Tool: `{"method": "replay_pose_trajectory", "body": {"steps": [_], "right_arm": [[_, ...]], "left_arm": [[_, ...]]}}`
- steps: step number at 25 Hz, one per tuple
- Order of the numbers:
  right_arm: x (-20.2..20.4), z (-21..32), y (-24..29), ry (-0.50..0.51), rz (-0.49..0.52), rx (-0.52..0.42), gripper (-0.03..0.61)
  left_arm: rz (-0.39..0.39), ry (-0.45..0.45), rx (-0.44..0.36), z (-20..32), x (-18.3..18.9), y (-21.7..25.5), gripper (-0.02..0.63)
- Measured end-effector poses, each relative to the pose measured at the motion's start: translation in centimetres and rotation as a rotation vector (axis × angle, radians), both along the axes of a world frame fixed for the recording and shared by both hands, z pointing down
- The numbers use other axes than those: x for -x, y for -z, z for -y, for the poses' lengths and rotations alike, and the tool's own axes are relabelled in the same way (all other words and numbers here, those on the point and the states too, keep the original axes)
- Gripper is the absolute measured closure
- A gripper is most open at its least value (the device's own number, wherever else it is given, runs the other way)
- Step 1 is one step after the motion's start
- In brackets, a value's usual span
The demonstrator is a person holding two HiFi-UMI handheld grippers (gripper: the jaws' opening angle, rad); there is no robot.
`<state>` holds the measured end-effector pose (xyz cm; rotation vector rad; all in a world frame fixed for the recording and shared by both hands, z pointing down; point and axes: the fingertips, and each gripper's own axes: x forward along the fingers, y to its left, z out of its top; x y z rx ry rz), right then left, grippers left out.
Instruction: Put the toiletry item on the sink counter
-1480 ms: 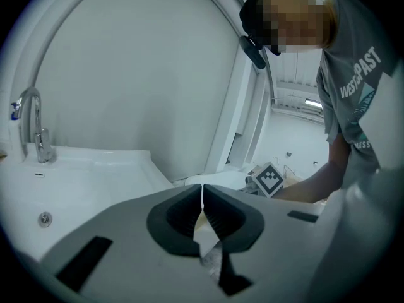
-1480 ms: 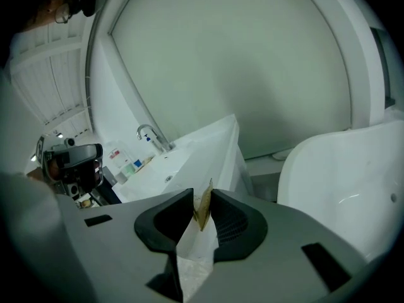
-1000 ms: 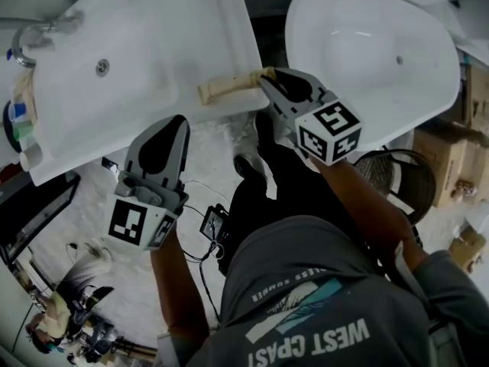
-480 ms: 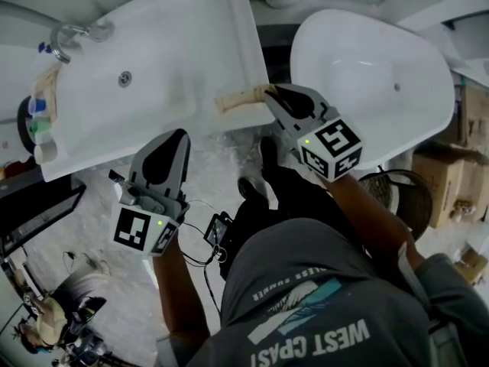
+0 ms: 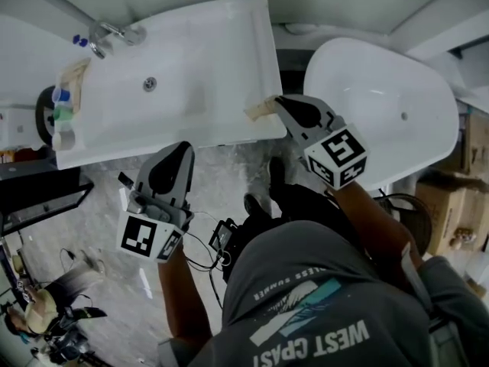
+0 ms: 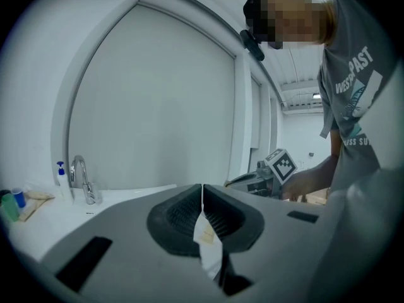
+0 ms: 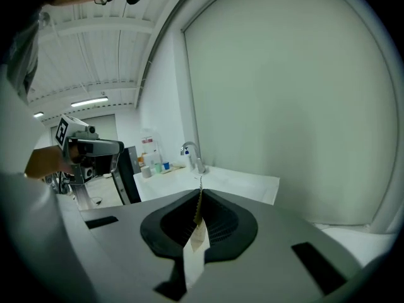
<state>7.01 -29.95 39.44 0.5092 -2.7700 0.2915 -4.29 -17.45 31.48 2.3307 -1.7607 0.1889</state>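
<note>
White sink counter (image 5: pixel 191 105) and bathtub (image 5: pixel 382 98) fill the top of the head view. The right gripper (image 5: pixel 281 104) holds the toiletry item (image 5: pixel 260 110), a flat beige sachet, over the counter's front corner, while the left gripper (image 5: pixel 182 150) hangs just below the counter's front edge. In the left gripper view its jaws meet, with the faucet (image 6: pixel 82 180) beyond. In the right gripper view the jaws have just been closing and pinch the sachet edge-on, with the counter behind.

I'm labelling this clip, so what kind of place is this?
Likely a bathroom mock-up in a workshop: a white sink counter with a faucet, a freestanding bathtub and cardboard boxes.
</note>
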Motion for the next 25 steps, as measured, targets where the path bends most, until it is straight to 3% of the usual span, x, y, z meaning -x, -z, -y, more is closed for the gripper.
{"method": "replay_pose_trajectory", "body": {"steps": [6, 14, 25], "right_arm": [[1.1, -0.9, 3.0, 0.085, 0.040, -0.033, 0.548], [5.5, -1.5, 8.2, 0.228, 0.119, -0.078, 0.548], [10.4, -4.6, 12.0, 0.466, 0.167, -0.096, 0.548]], "left_arm": [[0.028, 0.077, -0.028, -1.7, 0.4, 2.2, 0.603], [0.064, 0.205, -0.030, -3.9, 3.5, 3.7, 0.603], [0.094, 0.424, -0.027, -8.7, 5.7, 5.5, 0.603]]}}
